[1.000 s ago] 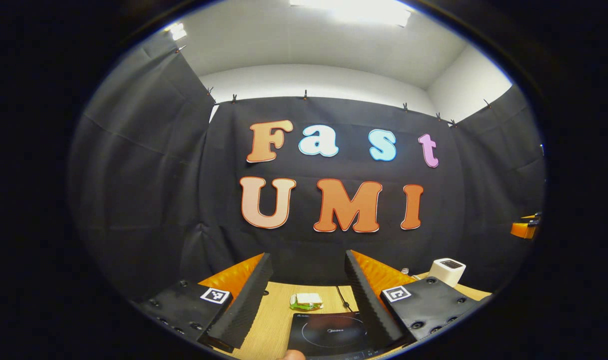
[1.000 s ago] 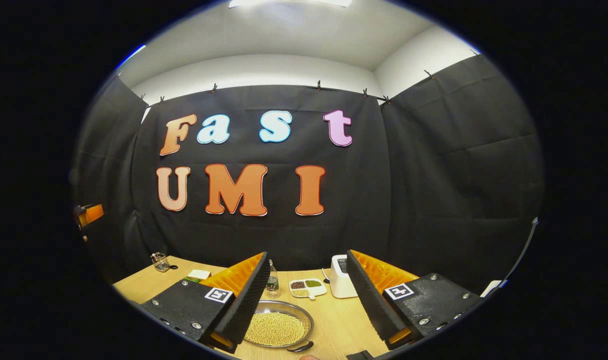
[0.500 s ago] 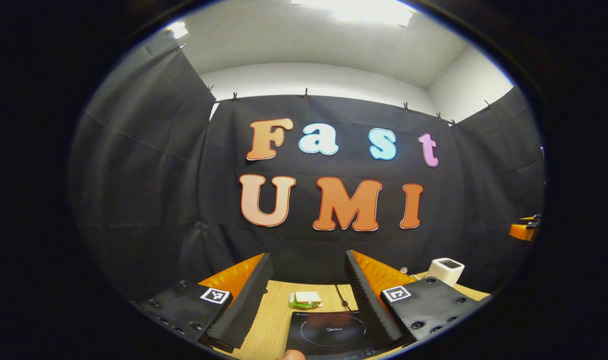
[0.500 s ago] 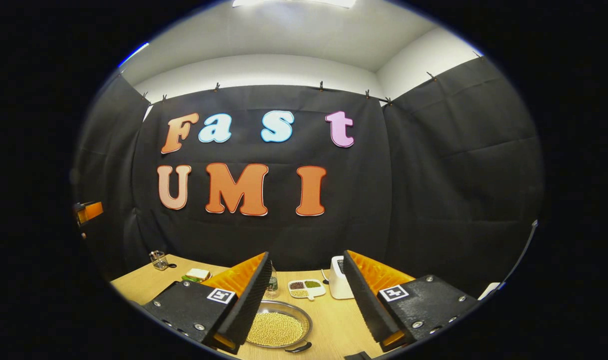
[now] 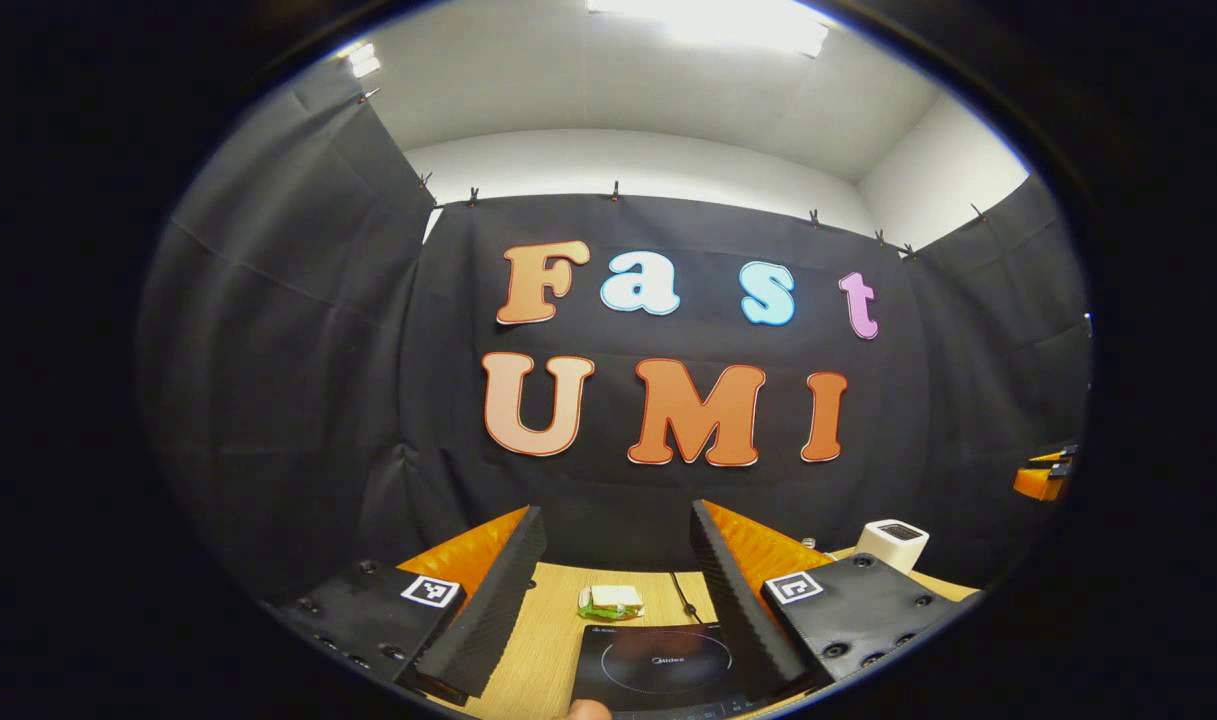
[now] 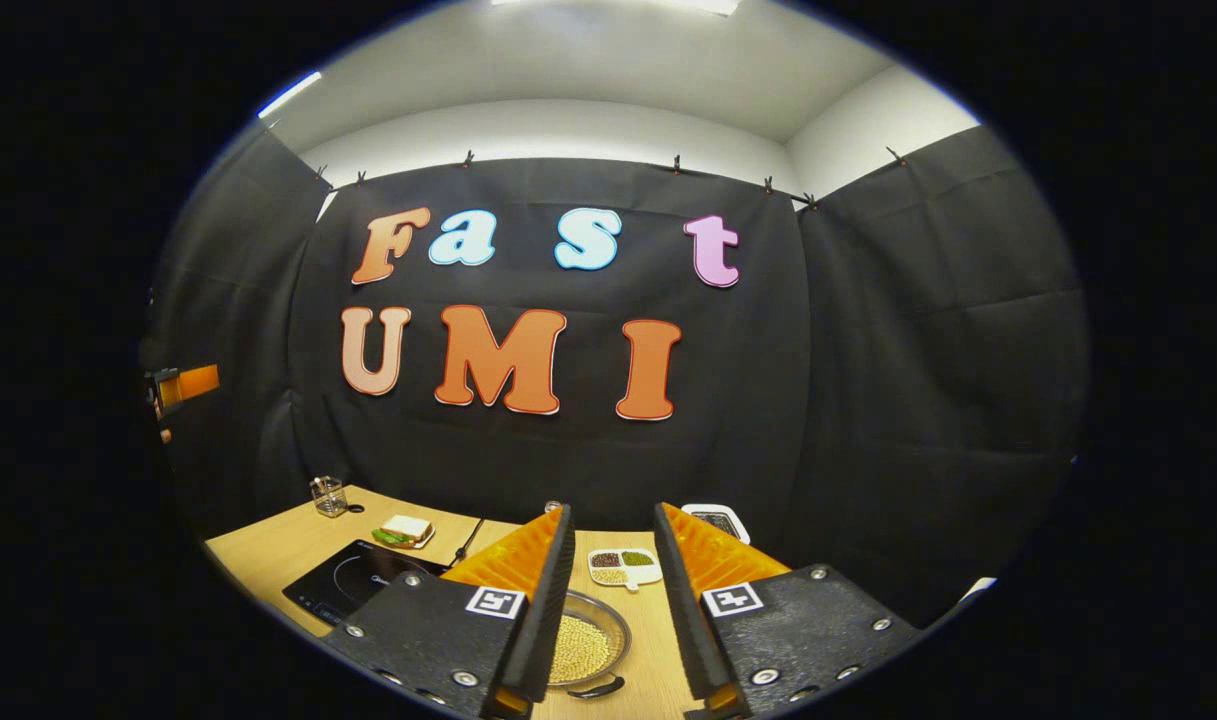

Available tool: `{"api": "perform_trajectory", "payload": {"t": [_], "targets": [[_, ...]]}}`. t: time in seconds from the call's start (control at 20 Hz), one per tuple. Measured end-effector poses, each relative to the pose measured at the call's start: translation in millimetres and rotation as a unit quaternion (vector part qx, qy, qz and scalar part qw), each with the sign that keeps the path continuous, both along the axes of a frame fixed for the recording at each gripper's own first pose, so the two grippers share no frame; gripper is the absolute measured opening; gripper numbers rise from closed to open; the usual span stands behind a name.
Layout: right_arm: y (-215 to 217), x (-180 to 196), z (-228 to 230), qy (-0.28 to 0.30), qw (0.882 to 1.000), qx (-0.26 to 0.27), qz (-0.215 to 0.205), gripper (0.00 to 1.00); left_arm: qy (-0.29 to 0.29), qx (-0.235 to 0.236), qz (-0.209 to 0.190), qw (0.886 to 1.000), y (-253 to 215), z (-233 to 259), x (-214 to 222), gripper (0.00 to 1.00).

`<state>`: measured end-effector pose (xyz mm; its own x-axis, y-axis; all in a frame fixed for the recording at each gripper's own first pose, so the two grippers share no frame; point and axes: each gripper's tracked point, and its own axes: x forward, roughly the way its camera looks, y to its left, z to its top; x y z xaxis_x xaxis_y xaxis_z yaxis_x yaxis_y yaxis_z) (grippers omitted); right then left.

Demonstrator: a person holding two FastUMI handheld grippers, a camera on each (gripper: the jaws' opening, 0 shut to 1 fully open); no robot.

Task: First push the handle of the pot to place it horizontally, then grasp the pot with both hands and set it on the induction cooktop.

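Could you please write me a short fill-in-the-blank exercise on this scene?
1. The pot holds pale ____.
2. In the left gripper view, the dark slab on the table between the fingers is the ____.
3. Behind the cooktop lies a ____ on a small plate.
4. Both grippers' jaws stand ____, with the right gripper just above the pot and the left gripper over the cooktop.

Missing words: beans; cooktop; sandwich; open

Bare table (image 6: 268, 555) is left in front of the induction cooktop (image 6: 353, 580), whose far side is crowded by a sandwich (image 6: 404, 530), a cable (image 6: 468, 540) and a glass (image 6: 328, 495), while the pot (image 6: 588, 645) is hemmed behind by a 3-part dish (image 6: 623, 567) and a white appliance (image 6: 713, 518).
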<state>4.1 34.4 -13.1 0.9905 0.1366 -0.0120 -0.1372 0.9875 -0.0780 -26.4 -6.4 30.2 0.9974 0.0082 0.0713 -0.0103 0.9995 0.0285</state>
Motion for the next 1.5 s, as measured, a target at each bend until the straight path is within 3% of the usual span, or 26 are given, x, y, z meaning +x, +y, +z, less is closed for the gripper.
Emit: {"api": "perform_trajectory", "payload": {"t": [0.1,0.15,0.3,0.35,0.4,0.55,0.65,0.75,0.8,1.05,1.25,1.35,1.5], "targets": [[2,-3,-9,0.007,1.0,0.0,0.004,0.44,0.001,0.0,0.001,1.0,1,-1,0,0.98],[2,-4,-14,0.011,1.0,0.0,0.004,0.34,0.002,-0.001,0.002,1.0,1,-2,0,0.99],[4,-5,-29,0.023,1.0,-0.003,0.006,0.22,0.007,-0.005,0.004,1.0,1,-6,1,0.98],[5,-5,-35,0.028,1.0,-0.003,0.007,0.14,0.008,-0.006,0.003,1.0,1,-7,2,0.99],[6,-5,-41,0.035,0.999,-0.002,0.009,0.16,0.008,-0.006,0.003,1.0,2,-7,1,0.95],[10,-9,-67,0.061,0.998,-0.003,0.017,0.05,0.007,-0.002,0.005,1.0,3,-8,2,0.93],[10,-10,-83,0.078,0.997,-0.001,0.019,0.02,0.007,-0.002,0.006,1.0,4,-8,2,0.99],[10,-10,-99,0.094,0.995,0.002,0.017,0.0,0.008,-0.003,0.01,1.0,5,-11,3,0.99],[8,-11,-106,0.102,0.995,0.003,0.017,0.0,0.009,-0.001,0.012,1.0,7,-12,4,0.92],[-2,-13,-151,0.149,0.989,0.005,0.008,0.0,0.012,0.002,0.012,1.0,4,-18,5,0.96],[-13,-20,-191,0.191,0.982,0.015,0.001,0.0,0.012,0.005,0.015,1.0,6,-18,8,0.92],[-15,-23,-210,0.212,0.977,0.021,-0.004,0.0,0.016,0.003,0.014,1.0,3,-22,8,0.99],[-12,-32,-235,0.239,0.971,0.026,-0.002,0.0,0.019,0.002,0.016,1.0,3,-25,10,0.95]]}}
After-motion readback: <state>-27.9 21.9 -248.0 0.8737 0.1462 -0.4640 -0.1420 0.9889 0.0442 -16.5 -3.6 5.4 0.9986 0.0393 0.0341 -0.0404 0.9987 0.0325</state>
